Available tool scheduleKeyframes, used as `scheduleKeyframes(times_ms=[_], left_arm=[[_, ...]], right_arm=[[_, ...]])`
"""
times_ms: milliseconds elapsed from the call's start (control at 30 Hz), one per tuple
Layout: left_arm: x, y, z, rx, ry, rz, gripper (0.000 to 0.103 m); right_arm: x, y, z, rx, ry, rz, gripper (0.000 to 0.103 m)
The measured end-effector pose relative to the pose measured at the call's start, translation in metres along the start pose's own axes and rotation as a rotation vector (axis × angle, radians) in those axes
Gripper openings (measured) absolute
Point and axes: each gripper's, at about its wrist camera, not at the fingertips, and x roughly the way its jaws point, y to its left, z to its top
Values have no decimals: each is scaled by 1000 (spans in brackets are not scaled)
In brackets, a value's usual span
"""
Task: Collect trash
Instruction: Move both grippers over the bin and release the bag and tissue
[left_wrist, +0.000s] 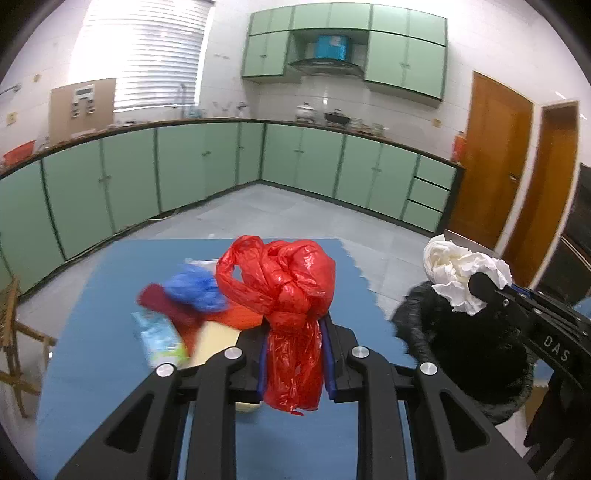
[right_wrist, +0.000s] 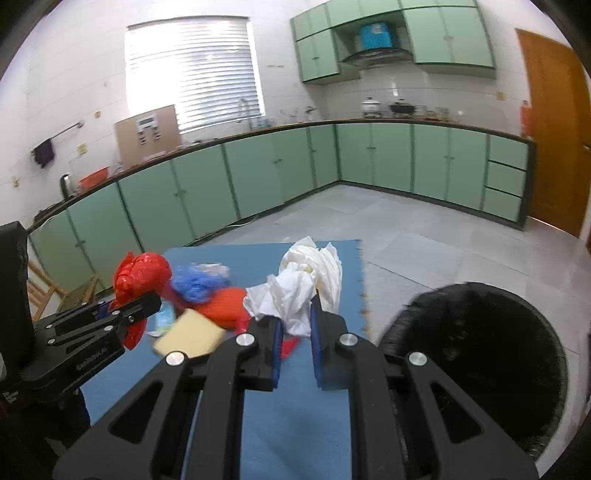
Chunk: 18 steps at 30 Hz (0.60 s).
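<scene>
Both hand-held grippers clenched: left (left_wrist: 293, 354) grasping red bag (left_wrist: 288, 291), right (right_wrist: 295, 332) white tissue (right_wrist: 306, 280); black-lined bin (right_wrist: 480, 354) beside

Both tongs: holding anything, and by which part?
Left tongs clamp the red plastic bag by its lower tail. Right tongs pinch the white crumpled paper at its bottom edge.

The red bag (left_wrist: 291, 295) is thin, shiny, crinkly plastic. The white wad (right_wrist: 303, 288) looks like soft, crumpled paper. The blue mat (left_wrist: 110, 288) is smooth and dull. The black bin liner (right_wrist: 476, 354) looks like dark, wrinkly plastic.
</scene>
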Motion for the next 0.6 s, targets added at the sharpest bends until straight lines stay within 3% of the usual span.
scheduleKeyframes(times_ms=[600], left_arm=[[71,-166,-5,138,52,-257,22]], right_arm=[[-26,-167,-51,131,57,-279,12]])
